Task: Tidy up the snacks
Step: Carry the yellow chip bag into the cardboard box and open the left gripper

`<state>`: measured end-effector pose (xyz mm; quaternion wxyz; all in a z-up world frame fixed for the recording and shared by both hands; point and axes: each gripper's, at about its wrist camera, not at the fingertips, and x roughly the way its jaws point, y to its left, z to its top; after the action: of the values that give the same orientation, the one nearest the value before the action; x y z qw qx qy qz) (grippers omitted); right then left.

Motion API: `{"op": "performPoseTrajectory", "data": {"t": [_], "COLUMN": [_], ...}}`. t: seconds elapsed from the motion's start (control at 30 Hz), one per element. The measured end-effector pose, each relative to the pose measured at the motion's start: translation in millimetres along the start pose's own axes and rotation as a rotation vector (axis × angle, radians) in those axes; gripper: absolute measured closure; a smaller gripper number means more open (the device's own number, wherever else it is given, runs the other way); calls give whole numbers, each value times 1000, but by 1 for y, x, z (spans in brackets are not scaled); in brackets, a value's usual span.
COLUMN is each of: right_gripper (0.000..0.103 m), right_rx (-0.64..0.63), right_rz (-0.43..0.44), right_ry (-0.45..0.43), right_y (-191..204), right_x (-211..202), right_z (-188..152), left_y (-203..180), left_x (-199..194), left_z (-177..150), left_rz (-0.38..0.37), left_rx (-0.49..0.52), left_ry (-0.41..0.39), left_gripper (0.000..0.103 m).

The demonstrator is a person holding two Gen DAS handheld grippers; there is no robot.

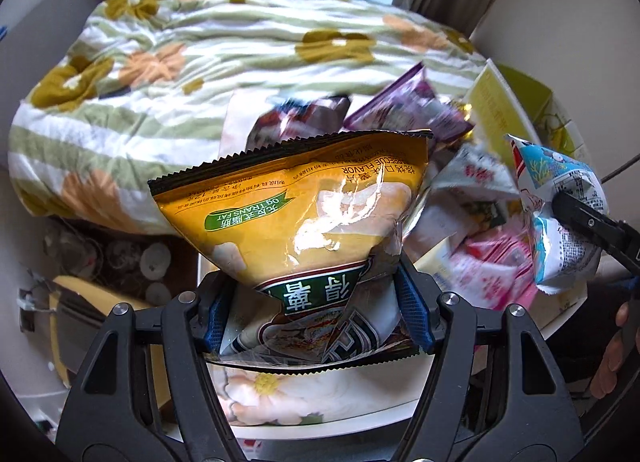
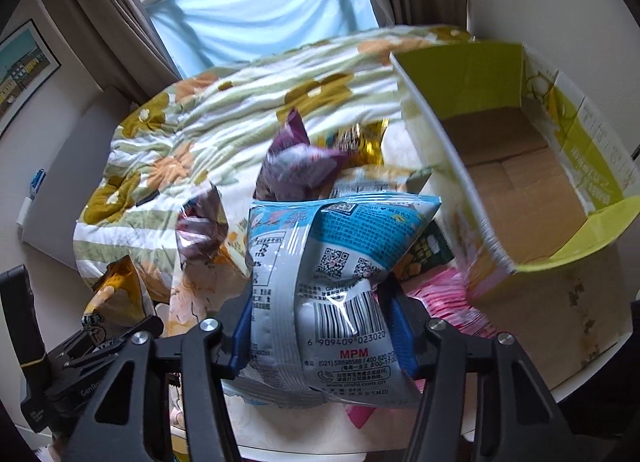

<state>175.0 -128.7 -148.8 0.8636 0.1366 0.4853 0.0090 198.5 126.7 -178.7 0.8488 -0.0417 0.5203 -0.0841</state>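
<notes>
My left gripper is shut on a yellow chip bag and holds it up above the table; the bag also shows at the lower left of the right wrist view. My right gripper is shut on a blue and white snack bag, seen at the right of the left wrist view. An open yellow-green cardboard box with a bare brown bottom stands to the right. Several snack bags lie in a pile on the table: purple ones, a gold one and pink ones.
A floral quilt is heaped on the far side. The white round table has a floral cloth. A window with curtains is behind. A framed picture hangs at the left.
</notes>
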Motion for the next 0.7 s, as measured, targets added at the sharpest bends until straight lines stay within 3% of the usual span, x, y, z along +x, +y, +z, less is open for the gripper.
{"op": "performPoseTrajectory", "data": {"t": [0.27,0.47,0.7], "right_gripper": [51,51,51], "right_rx": [-57,-106,-141], "right_rz": [19,43,41], "right_ry": [-130,-149,-161], "right_y": [-46,-105,-178], "right_x": [-47,-62,-61], "right_z": [37,77,127], "left_y": [-82,-168,-264], "left_x": [-38,-43,1], "left_z": [45,77,117], "left_rz": [-20,-31,-61], "left_rx": [59,71,75], "left_ry": [-144,-197,-158], "left_gripper": [37,37,37]}}
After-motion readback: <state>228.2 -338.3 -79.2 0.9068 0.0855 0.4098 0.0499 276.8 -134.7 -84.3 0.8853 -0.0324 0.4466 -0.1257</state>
